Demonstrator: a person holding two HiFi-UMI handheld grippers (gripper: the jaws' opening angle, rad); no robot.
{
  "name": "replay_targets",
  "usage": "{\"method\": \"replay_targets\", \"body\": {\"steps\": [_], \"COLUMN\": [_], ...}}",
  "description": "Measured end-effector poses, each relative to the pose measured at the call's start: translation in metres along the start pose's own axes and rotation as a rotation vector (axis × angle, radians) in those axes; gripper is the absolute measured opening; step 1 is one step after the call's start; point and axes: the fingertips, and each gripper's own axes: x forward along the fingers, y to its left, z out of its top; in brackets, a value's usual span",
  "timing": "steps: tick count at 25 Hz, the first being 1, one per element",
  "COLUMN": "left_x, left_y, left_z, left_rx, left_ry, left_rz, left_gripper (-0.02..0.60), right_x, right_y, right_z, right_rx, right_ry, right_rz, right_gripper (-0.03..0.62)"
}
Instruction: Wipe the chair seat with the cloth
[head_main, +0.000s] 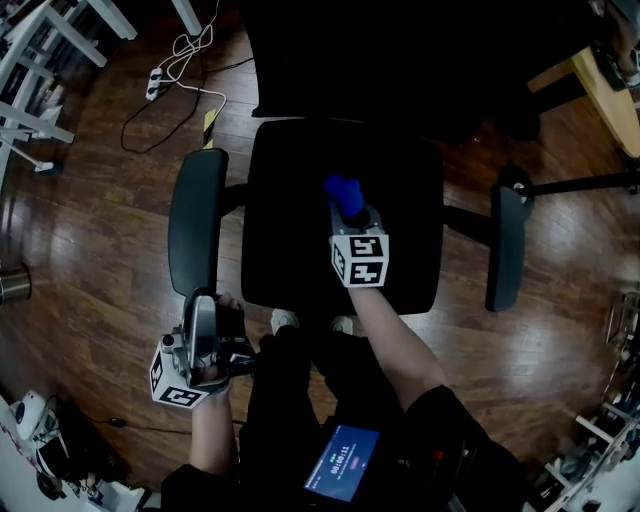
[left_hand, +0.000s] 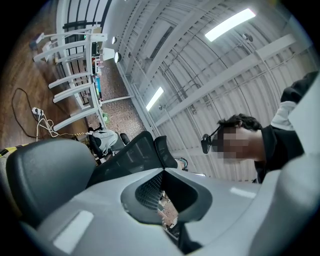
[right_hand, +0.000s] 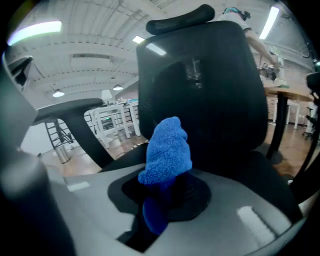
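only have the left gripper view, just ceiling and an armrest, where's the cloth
Observer: The blue cloth is clamped in the right gripper.
Operator: where over the chair
Observer: The head view puts it over the middle of the chair seat; I cannot tell whether it touches.
Operator: and my left gripper
Observer: The left gripper is off the seat, near the front end of the armrest on your left.
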Motion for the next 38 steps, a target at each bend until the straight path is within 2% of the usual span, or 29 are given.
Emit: {"method": "replay_targets", "body": {"steps": [3, 6, 8, 11, 14, 17, 20, 24, 27, 29, 35, 37, 38], "left_x": [-0.001, -0.005, -0.009, -0.011, -0.010, -0.011, -0.009, -0.005, -0.004, -0.004, -0.002, -0.003, -0.003], "left_y": [0.000, -0.002, -0.003, -0.004, -0.003, -0.001, -0.002, 0.000, -0.002, -0.003, -0.003, -0.003, -0.004], "left_z": [0.002, 0.005, 0.008, 0.010, 0.010, 0.010, 0.006, 0.002, 0.002, 0.001, 0.002, 0.002, 0.002], "left_rx": [0.004, 0.005, 0.008, 0.010, 0.009, 0.006, -0.005, -0.005, -0.001, 0.001, 0.000, 0.000, 0.002], "left_ry": [-0.007, -0.003, -0.005, -0.006, -0.005, -0.004, 0.003, 0.004, 0.002, 0.007, -0.003, -0.004, -0.005], "left_rz": [0.007, 0.017, 0.021, 0.024, 0.022, 0.024, 0.020, 0.020, 0.019, 0.017, 0.021, 0.025, 0.024], "left_gripper": [-0.008, -0.008, -0.008, -0.008, -0.008, -0.008, -0.008, -0.008, -0.008, -0.008, -0.008, -0.008, -0.008], "right_x": [0.026, 0.038, 0.043, 0.042, 0.036, 0.017, -0.018, -0.077, -0.117, -0.124, -0.125, -0.117, -0.108], "right_y": [0.085, 0.152, 0.176, 0.178, 0.152, 0.093, 0.014, -0.097, -0.154, -0.167, -0.168, -0.144, -0.118], "right_z": [0.004, -0.020, -0.047, -0.060, -0.066, -0.081, -0.100, -0.111, -0.108, -0.106, -0.101, -0.092, -0.084], "right_rx": [0.019, -0.009, -0.049, -0.096, -0.115, -0.094, -0.084, -0.037, 0.032, 0.050, 0.012, 0.016, 0.009], "right_ry": [0.020, 0.111, 0.170, 0.145, 0.139, 0.156, 0.188, 0.206, 0.193, 0.190, 0.188, 0.158, 0.135], "right_rz": [0.144, 0.262, 0.310, 0.316, 0.277, 0.181, 0.055, -0.158, -0.298, -0.335, -0.394, -0.364, -0.315], "right_gripper": [0.081, 0.081, 0.081, 0.081, 0.081, 0.081, 0.081, 0.081, 0.081, 0.081, 0.081, 0.081, 0.081]}}
